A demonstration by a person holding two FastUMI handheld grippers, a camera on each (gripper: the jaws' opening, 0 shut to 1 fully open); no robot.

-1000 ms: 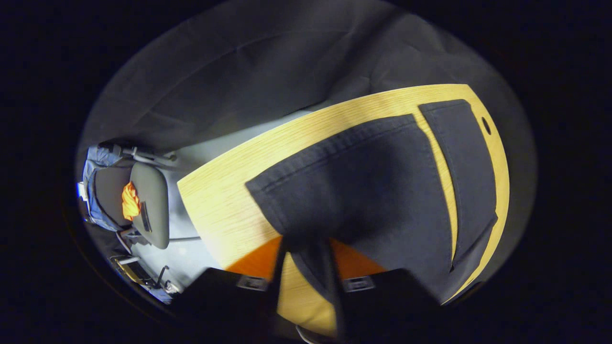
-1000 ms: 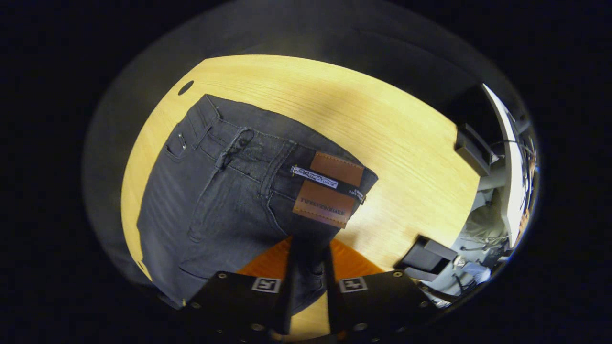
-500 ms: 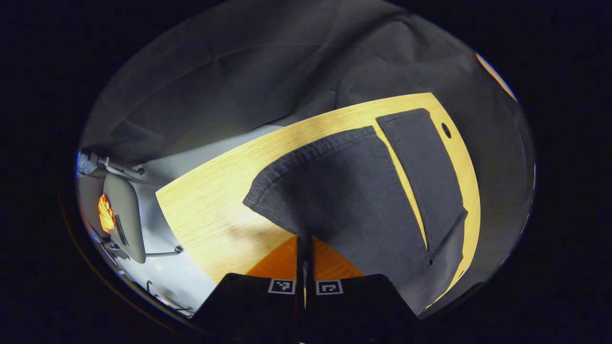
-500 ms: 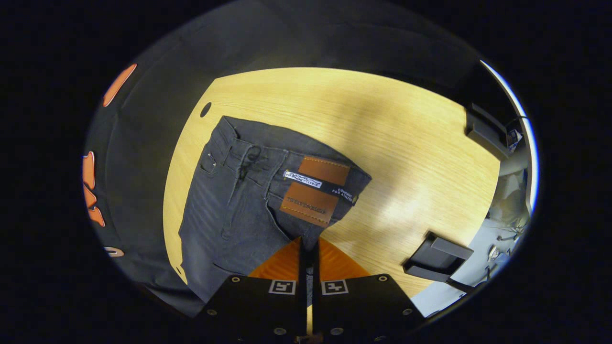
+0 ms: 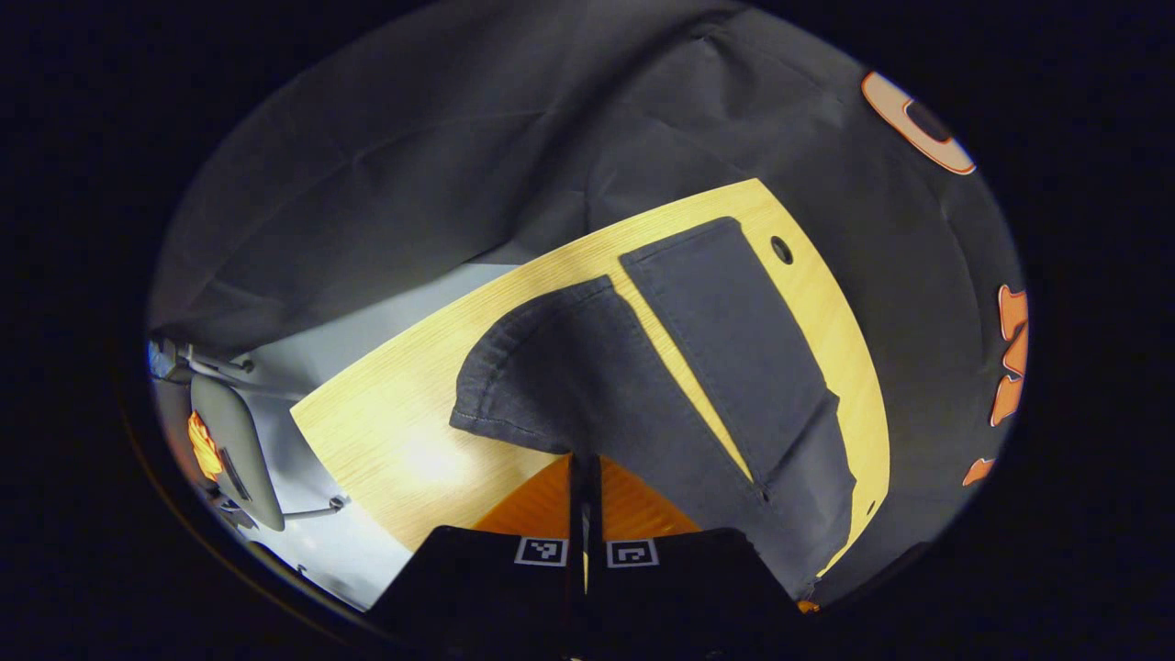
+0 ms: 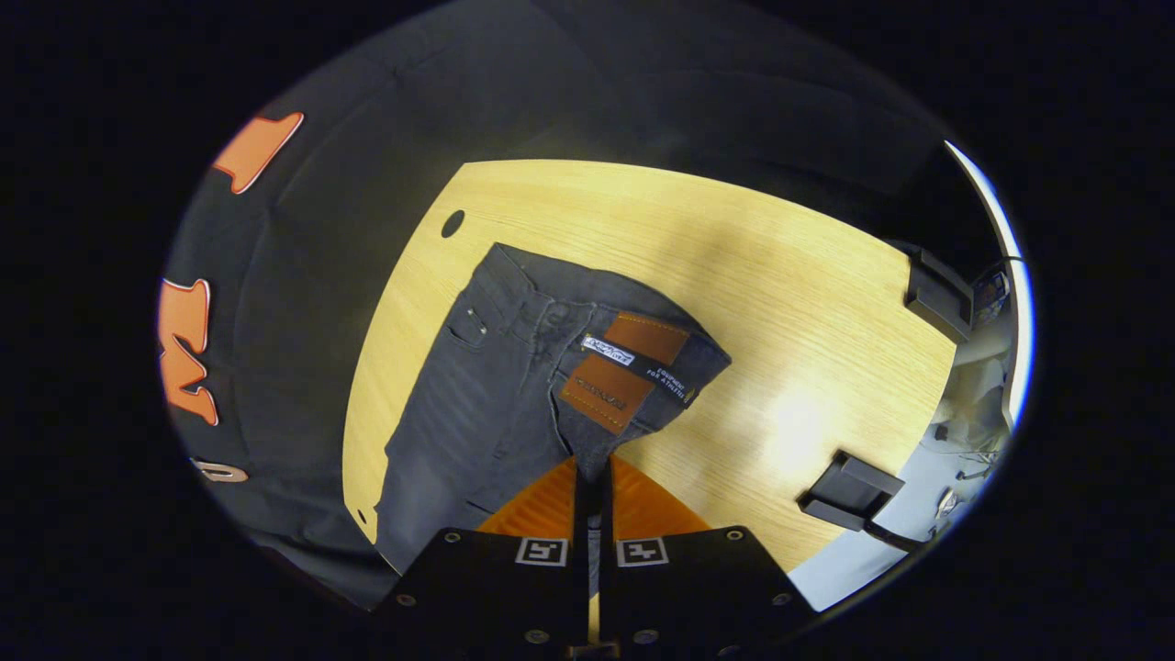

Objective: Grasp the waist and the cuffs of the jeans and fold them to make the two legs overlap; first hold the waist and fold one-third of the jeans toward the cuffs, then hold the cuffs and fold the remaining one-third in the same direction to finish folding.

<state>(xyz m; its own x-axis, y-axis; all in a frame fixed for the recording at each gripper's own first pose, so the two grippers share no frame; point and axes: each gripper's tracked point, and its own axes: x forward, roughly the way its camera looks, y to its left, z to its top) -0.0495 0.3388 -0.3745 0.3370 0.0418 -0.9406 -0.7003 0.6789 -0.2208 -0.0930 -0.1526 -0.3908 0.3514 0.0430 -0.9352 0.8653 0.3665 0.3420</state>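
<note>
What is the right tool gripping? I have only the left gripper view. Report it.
Observer: The right tool is shut on the jeans at the waist, just below a brown patch.
Operator: Tell me which face of the waist is up.
Observer: The front: a front pocket with its rivet shows left of the patch.
Operator: List what else sits at that end of the table.
Observer: Two black blocks rest on the table: a near block right of the tool and a far block at the table's edge.
</note>
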